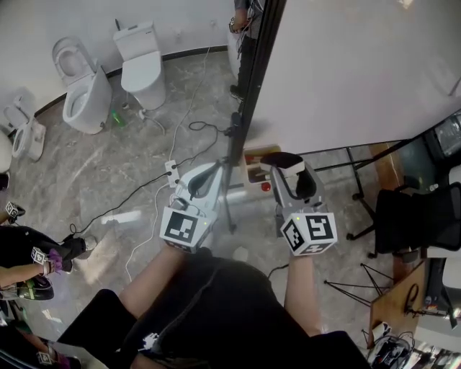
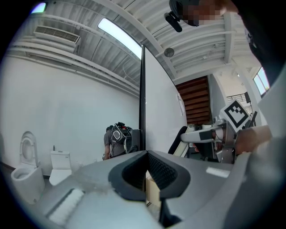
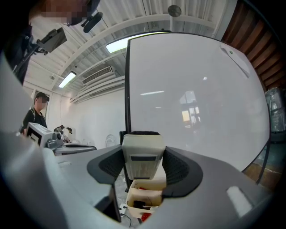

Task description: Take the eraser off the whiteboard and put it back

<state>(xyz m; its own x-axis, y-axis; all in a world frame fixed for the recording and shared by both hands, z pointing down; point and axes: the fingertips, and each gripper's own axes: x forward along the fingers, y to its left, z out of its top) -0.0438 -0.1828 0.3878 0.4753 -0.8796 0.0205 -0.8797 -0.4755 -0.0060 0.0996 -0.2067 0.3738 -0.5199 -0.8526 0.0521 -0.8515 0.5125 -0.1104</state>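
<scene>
My right gripper is shut on the eraser, a cream block with a black felt edge. It is held level, just in front of the whiteboard, which fills the upper right of the head view. The eraser is off the board's surface. Below it, a small cream tray with red and black items hangs at the board's foot. My left gripper is level beside the board's black side post; its jaws are together with nothing held.
Two white toilets stand at the far left. Cables and a power strip lie on the marble floor. A black chair and stands are at the right. One person stands behind the board, another is at the left edge.
</scene>
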